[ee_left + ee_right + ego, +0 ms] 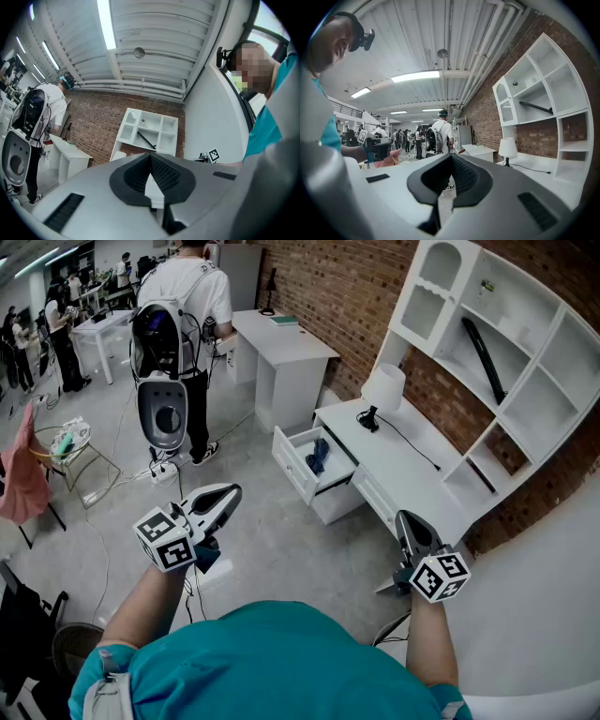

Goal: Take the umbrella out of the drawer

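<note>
A white desk (403,474) stands against the brick wall with its top drawer (302,470) pulled open. A dark blue folded umbrella (319,455) lies inside the drawer. My left gripper (228,491) hovers over the floor, well short of the drawer, jaws together and empty. My right gripper (403,516) is near the desk's front corner, right of the drawer, also shut with nothing in it. In the left gripper view the left gripper (151,157) points toward the wall shelf (147,132). In the right gripper view the right gripper (451,158) aims level down the room.
A white lamp (383,388) and a small black object (369,418) sit on the desk. Above it, a white shelf unit (548,362) holds a long black item (483,352). A person with a backpack (173,329) stands by another white desk (281,345). Cables trail on the floor (141,465).
</note>
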A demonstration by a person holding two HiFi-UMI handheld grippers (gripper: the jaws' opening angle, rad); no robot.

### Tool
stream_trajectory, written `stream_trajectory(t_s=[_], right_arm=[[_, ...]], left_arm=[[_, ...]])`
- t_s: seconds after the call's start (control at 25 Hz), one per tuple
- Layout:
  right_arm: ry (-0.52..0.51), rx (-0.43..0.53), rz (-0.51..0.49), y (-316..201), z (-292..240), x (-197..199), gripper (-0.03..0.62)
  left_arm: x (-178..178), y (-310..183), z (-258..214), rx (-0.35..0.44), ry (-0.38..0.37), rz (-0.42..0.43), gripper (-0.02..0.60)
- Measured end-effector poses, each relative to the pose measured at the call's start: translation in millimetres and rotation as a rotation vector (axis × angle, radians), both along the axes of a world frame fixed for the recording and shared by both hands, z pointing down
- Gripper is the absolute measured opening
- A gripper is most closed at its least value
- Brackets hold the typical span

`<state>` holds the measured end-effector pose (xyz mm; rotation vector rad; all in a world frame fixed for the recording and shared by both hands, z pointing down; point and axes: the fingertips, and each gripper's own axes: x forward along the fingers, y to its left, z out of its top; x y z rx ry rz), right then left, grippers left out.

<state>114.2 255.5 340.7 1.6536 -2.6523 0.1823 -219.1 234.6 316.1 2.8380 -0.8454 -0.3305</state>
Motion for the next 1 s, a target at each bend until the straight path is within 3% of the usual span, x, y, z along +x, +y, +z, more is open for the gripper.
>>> stream_trajectory(t_s=[0.44, 0.68, 1.0], right_arm=[[-0.002, 0.0, -0.003, 1, 1, 19, 0.02], [-0.013, -0.013, -0.082, 4, -2, 22, 0.021], [0.019, 0.002, -0.12, 19, -7, 52, 0.021]], left_arm=[[20, 0, 0, 0.001, -0.001, 0.005, 0.012], [41, 2, 1, -0.002, -0.005, 0.003, 0.014], [100, 17, -1, 0.005, -0.006, 0.015, 0.012]])
